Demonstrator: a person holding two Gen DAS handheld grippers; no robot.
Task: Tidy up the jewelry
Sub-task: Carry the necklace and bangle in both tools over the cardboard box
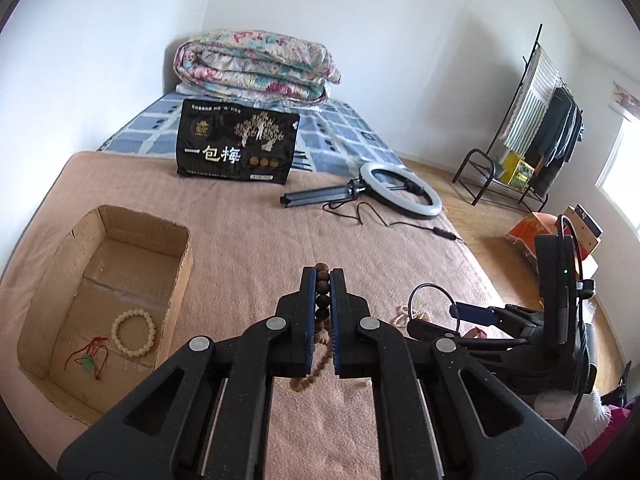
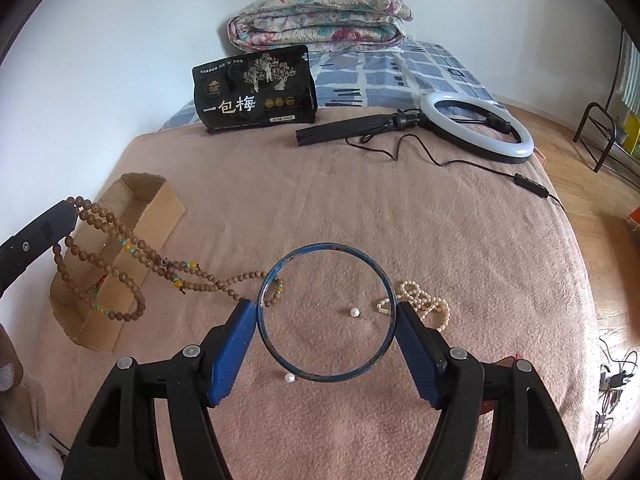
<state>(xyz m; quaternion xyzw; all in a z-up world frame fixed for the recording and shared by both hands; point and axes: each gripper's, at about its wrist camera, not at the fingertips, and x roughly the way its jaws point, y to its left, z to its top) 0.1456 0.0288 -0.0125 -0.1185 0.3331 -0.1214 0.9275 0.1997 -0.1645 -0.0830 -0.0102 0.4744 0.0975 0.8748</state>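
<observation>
My left gripper (image 1: pixel 322 276) is shut on a long strand of brown wooden beads (image 1: pixel 322 301), held in the air. In the right wrist view the strand (image 2: pixel 120 236) hangs in loops from that gripper (image 2: pixel 70 212), and its tail trails over the pink blanket. My right gripper (image 2: pixel 325 312) is shut on a thin blue bangle (image 2: pixel 326 245), its blue pads pressing on both sides of the ring. A cardboard box (image 1: pixel 144 220) at the left holds a white bead bracelet (image 1: pixel 134 332) and a green pendant on red string (image 1: pixel 90 364).
A pearl necklace (image 2: pixel 424 304) and two loose pearls (image 2: pixel 355 312) (image 2: pixel 289 377) lie on the pink blanket (image 2: pixel 360 208). Further back are a black snack bag (image 2: pixel 256 92), a ring light (image 2: pixel 480 128) with its cable, and a folded quilt (image 2: pixel 320 12). The bed's edge and wooden floor are at the right.
</observation>
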